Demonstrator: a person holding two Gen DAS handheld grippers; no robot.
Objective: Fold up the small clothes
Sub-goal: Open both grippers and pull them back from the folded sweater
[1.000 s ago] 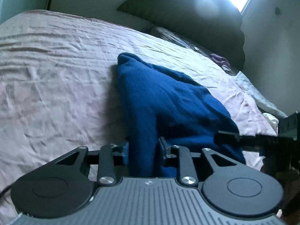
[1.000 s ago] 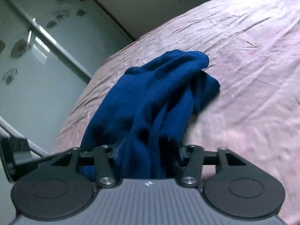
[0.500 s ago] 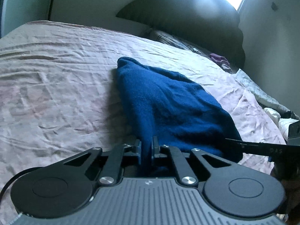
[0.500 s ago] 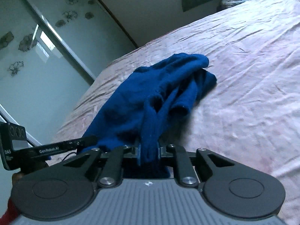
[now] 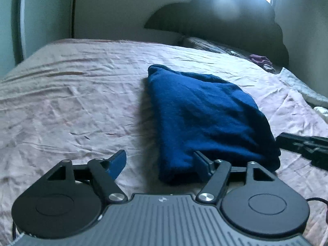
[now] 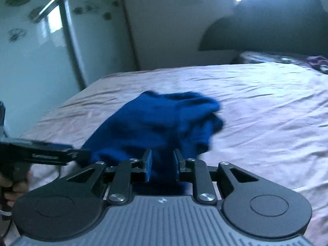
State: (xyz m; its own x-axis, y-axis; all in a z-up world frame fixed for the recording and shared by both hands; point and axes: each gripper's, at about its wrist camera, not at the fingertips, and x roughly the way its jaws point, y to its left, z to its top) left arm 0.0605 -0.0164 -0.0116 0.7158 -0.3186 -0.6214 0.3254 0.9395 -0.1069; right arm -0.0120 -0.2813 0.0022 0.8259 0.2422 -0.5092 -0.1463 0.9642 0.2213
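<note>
1 blue garment (image 5: 207, 114) is seen lying in a loose fold on the pink bedsheet (image 5: 71, 106), its near edge right in front of both grippers. It is judged soft, light and limp, a knit with some grip to it and nothing fragile, so it should be taken at a corner or hem edge, never by a bunched middle. The left gripper (image 5: 158, 165) has just been opening: its jaws stand wide apart, the near corner of the cloth lying between them and against the right-hand pad (image 5: 202, 164) but not pinched. The right gripper (image 6: 162, 164) has just been opening a little from a near-shut pinch; a strip of the blue cloth is seen between its 2 narrowly parted pads, and whether it is truly clamped is hard to say in the motion blur. The far end of the garment looks rumpled from the right wrist view. Around it, a dark headboard (image 5: 229, 20), a pillow (image 5: 207, 44), a purple item (image 5: 261, 60) and pale bedding (image 5: 303, 90) are noted well apart from the garment. Nothing is seen to block the fold except each gripper crossing into the other's side.
</note>
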